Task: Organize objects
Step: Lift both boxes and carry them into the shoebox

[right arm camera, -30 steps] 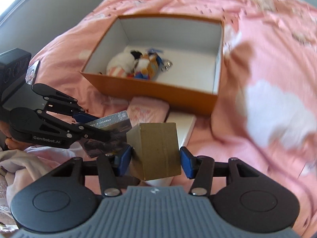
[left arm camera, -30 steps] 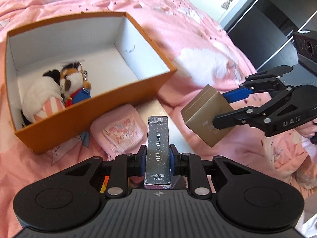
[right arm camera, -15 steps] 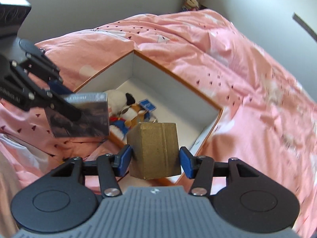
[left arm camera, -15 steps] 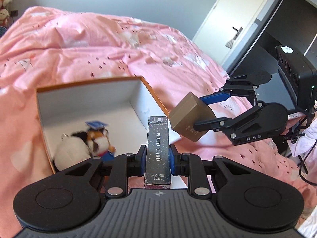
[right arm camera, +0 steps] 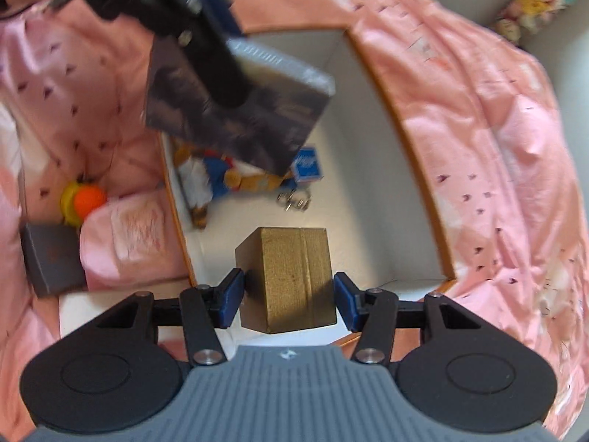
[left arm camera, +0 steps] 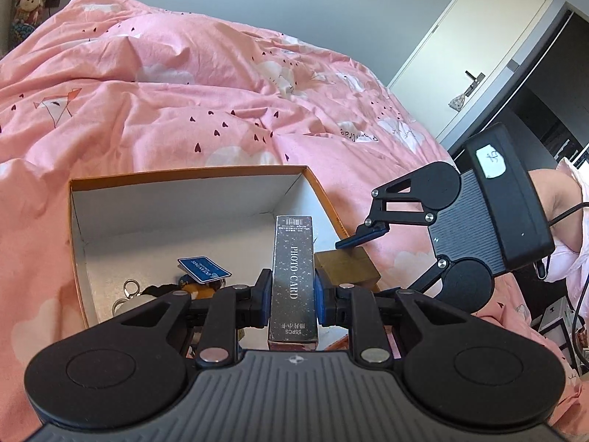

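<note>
An open orange box (left arm camera: 184, 175) with a white inside lies on the pink bed; its far wall (right arm camera: 405, 154) runs across the right wrist view. My left gripper (left arm camera: 292, 294) is shut on a dark silver "PHOTO CARD" box (left arm camera: 293, 272), held above the orange box; the same card box (right arm camera: 243, 110) hangs blurred in the right wrist view. My right gripper (right arm camera: 289, 300) is shut on a gold-brown cube box (right arm camera: 291, 280), over the orange box's white floor; that cube (left arm camera: 348, 267) sits just right of the card box. A plush toy (right arm camera: 217, 176) with a blue tag (left arm camera: 204, 269) lies inside.
Outside the orange box lie a pink packet (right arm camera: 132, 239), a dark grey box (right arm camera: 51, 261) and a yellow-and-orange toy (right arm camera: 83, 199). A white flat thing (right arm camera: 121, 305) lies by the box's near corner. Rumpled pink duvet (left arm camera: 184, 84) surrounds everything; a door (left arm camera: 471, 44) stands at the right.
Both grippers have carried their boxes from beside the orange box to above its inside. The right gripper rolled sharply and now points steeply down.
</note>
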